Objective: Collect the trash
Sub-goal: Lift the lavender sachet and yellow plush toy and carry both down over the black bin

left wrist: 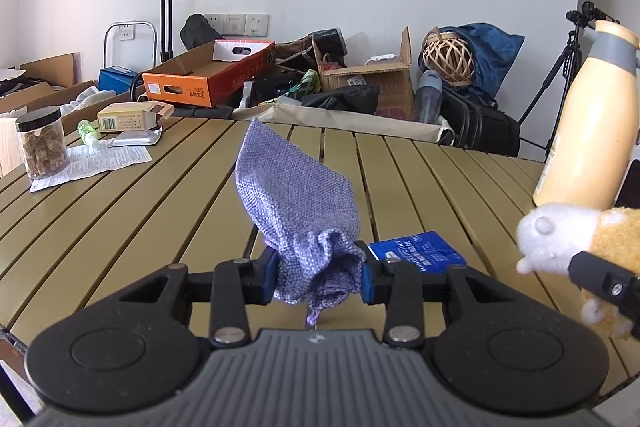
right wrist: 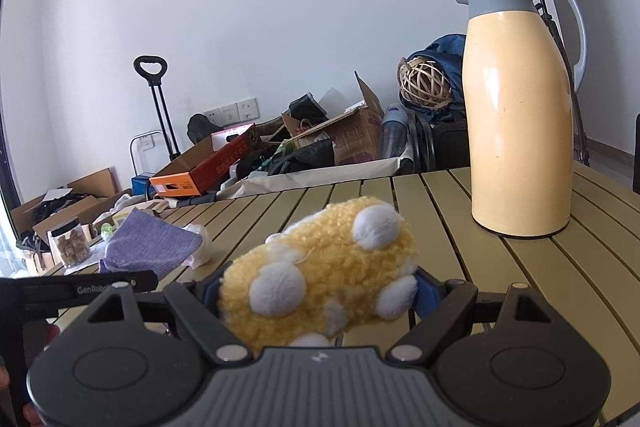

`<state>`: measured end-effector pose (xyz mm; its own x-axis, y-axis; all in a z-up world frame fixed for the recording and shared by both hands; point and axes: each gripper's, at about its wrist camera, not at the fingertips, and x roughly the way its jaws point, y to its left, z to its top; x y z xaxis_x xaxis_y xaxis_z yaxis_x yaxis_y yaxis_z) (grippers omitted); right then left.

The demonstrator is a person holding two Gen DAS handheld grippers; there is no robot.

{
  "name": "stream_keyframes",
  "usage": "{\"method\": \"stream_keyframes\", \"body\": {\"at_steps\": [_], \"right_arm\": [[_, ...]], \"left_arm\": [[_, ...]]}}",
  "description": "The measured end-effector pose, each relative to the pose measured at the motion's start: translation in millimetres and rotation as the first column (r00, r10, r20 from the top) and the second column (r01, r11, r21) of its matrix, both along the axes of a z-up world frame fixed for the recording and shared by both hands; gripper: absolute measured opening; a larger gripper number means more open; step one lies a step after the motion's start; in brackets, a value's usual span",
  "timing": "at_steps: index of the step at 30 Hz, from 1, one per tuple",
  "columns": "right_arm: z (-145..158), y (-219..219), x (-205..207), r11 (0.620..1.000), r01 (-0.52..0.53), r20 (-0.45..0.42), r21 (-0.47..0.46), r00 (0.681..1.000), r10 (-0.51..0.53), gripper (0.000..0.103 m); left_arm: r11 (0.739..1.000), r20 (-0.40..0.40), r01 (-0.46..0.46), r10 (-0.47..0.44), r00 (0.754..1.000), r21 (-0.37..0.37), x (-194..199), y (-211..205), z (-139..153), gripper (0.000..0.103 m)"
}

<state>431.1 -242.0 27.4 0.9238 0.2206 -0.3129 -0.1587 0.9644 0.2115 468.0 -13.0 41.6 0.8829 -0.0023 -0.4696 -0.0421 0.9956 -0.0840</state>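
My left gripper [left wrist: 320,277] is shut on the gathered neck of a purple woven pouch [left wrist: 288,187], held above the slatted table [left wrist: 160,203]; the pouch also shows in the right wrist view [right wrist: 152,247]. A blue tissue packet [left wrist: 418,251] lies on the table just right of the left fingers. My right gripper [right wrist: 318,301] is shut on a yellow plush toy with white spots [right wrist: 320,275]; the toy shows at the right edge of the left wrist view [left wrist: 580,243]. A crumpled white tissue [right wrist: 200,247] lies behind the pouch.
A tall yellow thermos [right wrist: 520,123] stands on the table at right. At far left are a jar of snacks [left wrist: 42,143], a printed leaflet [left wrist: 100,161], a small green bottle [left wrist: 88,131], a foil pack [left wrist: 136,138] and a box [left wrist: 128,117]. Cardboard boxes and bags clutter the floor beyond.
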Motion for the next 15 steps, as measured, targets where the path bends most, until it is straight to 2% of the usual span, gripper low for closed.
{"method": "stream_keyframes", "body": {"at_steps": [4,15], "right_arm": [[2.8,13.1,-19.3,0.999,-0.013,0.018,-0.036,1.0,0.013,0.085],[6.3,29.7,-75.4,0.999,-0.033,0.009,-0.038,0.999,0.034,0.085]], "left_arm": [[1.0,0.026,0.011,-0.011,1.0,-0.004,-16.5,0.0,10.3,0.038],[0.998,0.05,0.025,-0.022,0.999,-0.057,-76.0,16.5,25.0,0.038]]}}
